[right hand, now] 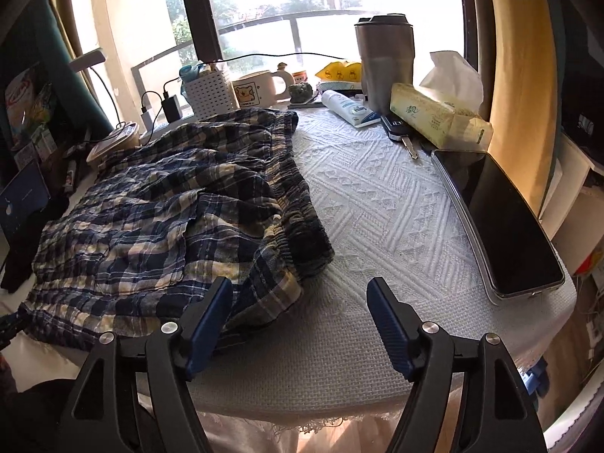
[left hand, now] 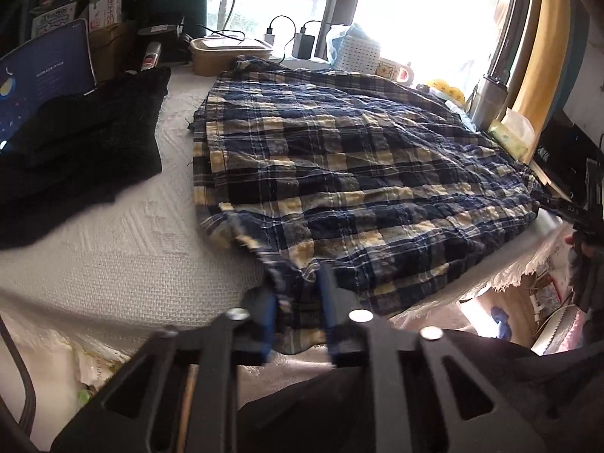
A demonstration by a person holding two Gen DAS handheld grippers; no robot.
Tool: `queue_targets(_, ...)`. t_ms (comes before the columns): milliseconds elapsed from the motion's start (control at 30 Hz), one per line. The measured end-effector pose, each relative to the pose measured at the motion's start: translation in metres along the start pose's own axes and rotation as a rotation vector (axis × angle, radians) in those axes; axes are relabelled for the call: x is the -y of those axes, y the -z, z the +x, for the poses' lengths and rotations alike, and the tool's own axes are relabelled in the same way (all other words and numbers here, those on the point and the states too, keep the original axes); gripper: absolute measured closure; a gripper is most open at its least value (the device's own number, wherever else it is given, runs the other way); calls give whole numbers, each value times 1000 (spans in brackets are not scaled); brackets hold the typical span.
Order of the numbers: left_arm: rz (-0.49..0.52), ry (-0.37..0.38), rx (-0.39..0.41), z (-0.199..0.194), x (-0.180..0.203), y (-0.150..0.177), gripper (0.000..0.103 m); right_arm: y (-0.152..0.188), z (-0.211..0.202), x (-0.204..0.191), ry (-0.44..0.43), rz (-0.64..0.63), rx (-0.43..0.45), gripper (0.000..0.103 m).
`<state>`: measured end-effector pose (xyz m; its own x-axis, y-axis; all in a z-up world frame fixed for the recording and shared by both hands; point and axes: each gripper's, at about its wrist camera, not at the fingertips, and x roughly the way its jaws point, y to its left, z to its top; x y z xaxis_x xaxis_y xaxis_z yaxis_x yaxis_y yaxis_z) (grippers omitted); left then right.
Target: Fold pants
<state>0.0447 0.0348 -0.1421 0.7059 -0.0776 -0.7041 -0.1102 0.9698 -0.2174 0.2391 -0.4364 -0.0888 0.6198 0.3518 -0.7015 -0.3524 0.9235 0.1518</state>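
The blue and cream plaid pants [left hand: 339, 173] lie spread on the white textured tablecloth [left hand: 124, 249], hems at the left, elastic waistband [right hand: 302, 204] at the right. My left gripper [left hand: 298, 290] is shut on the near corner of the pants at the table's front edge. My right gripper [right hand: 300, 294] is open, low over the cloth just off the near waistband corner; its left finger [right hand: 211, 313] overlaps the fabric edge. Nothing is between its jaws.
A black folded garment [left hand: 83, 143] and a tablet [left hand: 41, 75] lie at the left. A phone [right hand: 509, 226], tissue box [right hand: 434, 117], steel tumbler [right hand: 385, 60], keys, lotion tube, mug [right hand: 253, 88], white basket and chargers line the right and window side.
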Motion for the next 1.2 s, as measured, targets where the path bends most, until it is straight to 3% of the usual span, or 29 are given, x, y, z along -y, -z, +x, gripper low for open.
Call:
queue_targets(200, -24, 52, 89, -29, -11, -7, 101, 1, -1, 7, -60, 27, 24, 28)
queue_targets(433, -49, 47, 185, -64, -24, -24, 101, -7, -2, 19, -149, 107, 56, 28)
queue_targets(567, -59, 46, 180, -62, -30, -25, 101, -7, 9, 26, -227, 178, 36, 28)
queue_targets(733, -64, 68, 165, -64, -27, -25, 101, -3, 13, 23, -237, 224, 40, 28)
queue_targets(833, -51, 121, 174, -69, -25, -27, 101, -4, 17, 11, -200, 182, 26, 62)
queue_targets(867, -47, 148, 180, -71, -24, -27, 101, -5, 18, 7, -185, 164, 30, 62)
queue_targets(1000, -20, 229, 221, -85, -17, -25, 101, -8, 13, 0, -146, 124, 60, 80)
queue_targets(1200, -5, 270, 260, -102, -8, -36, 101, -19, -21, -6, -87, 79, 125, 85)
